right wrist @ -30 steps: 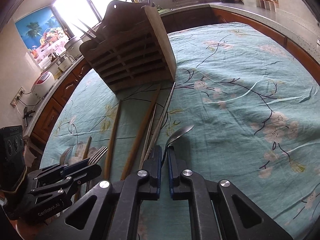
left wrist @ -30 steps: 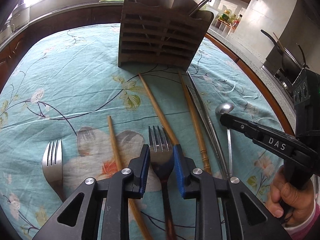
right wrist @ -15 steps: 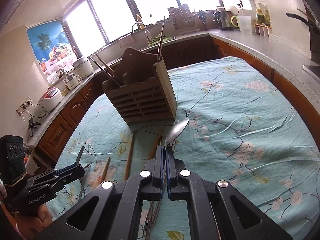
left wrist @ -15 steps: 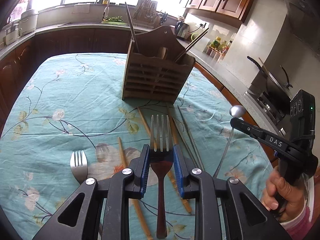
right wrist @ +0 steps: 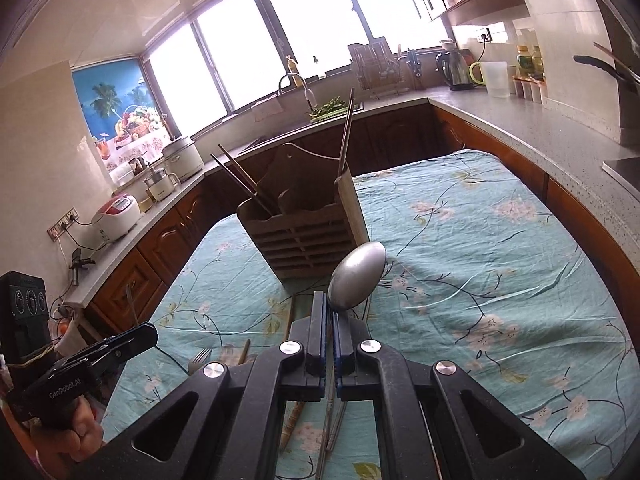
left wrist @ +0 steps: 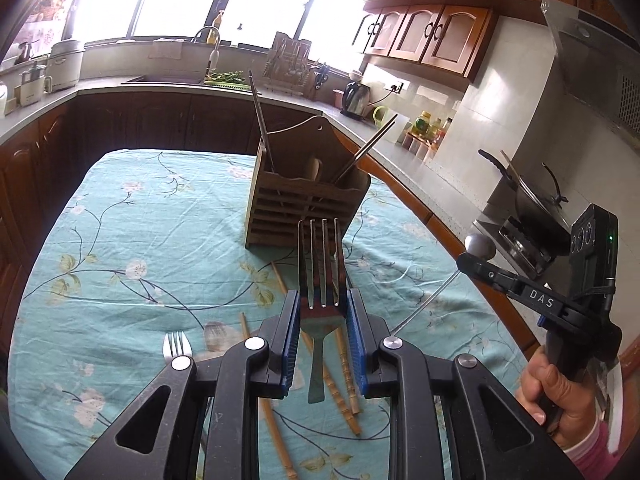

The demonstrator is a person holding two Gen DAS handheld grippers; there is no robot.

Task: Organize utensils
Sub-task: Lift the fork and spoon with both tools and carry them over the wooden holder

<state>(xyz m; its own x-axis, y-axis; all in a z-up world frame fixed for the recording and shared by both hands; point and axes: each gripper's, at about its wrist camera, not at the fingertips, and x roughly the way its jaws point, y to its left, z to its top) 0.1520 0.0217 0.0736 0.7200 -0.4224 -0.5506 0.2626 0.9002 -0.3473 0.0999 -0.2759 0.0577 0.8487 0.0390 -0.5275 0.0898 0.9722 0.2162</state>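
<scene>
Left wrist view: the left gripper (left wrist: 322,330) sits at lower centre, its blue pads closed narrowly on the neck of a steel four-tined fork (left wrist: 321,276), tines pointing up the frame, handle hanging below the pads. Above it, at centre, stands the brown slatted wooden utensil holder (left wrist: 304,204) on the teal floral tablecloth (left wrist: 132,232). On the cloth at lower left lies a second steel fork (left wrist: 176,346); bamboo chopsticks (left wrist: 344,376) lie scattered under the gripper. At right, the right gripper (left wrist: 464,260) carries a spoon.

Right wrist view: the right gripper (right wrist: 330,320), at lower centre, is pinched fully together on the thin stem of a steel spoon (right wrist: 357,276), whose bowl rises just above the pads in front of the holder (right wrist: 304,236). The left gripper (right wrist: 148,330) shows at lower left.

Both utensils are probably light, stiff and slick; a thin polished stem can pivot between pads, so gripping near the neck, as now, should limit swinging during the drop into a compartment.
</scene>
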